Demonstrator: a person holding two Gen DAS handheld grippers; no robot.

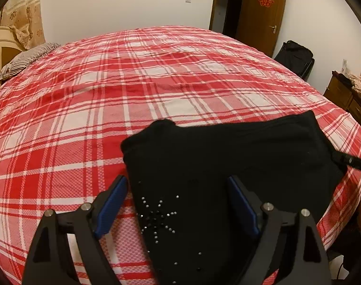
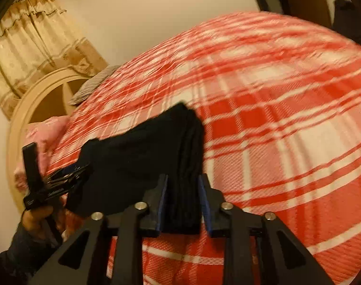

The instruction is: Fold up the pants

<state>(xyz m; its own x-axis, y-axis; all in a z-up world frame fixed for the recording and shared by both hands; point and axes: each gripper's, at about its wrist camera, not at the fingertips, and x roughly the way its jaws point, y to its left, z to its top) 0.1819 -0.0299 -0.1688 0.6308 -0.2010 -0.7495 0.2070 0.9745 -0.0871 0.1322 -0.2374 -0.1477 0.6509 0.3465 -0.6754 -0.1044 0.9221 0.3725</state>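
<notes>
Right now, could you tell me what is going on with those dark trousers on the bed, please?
A person with a two-finger gripper in each hand is folding a pair of black pants with rhinestone studs on a bed with a red and white plaid sheet. The pants are already folded into a compact bundle. The right gripper has its fingers on either side of the bundle's stacked edge. The left gripper is open over the studded part, with fabric between its fingers.
</notes>
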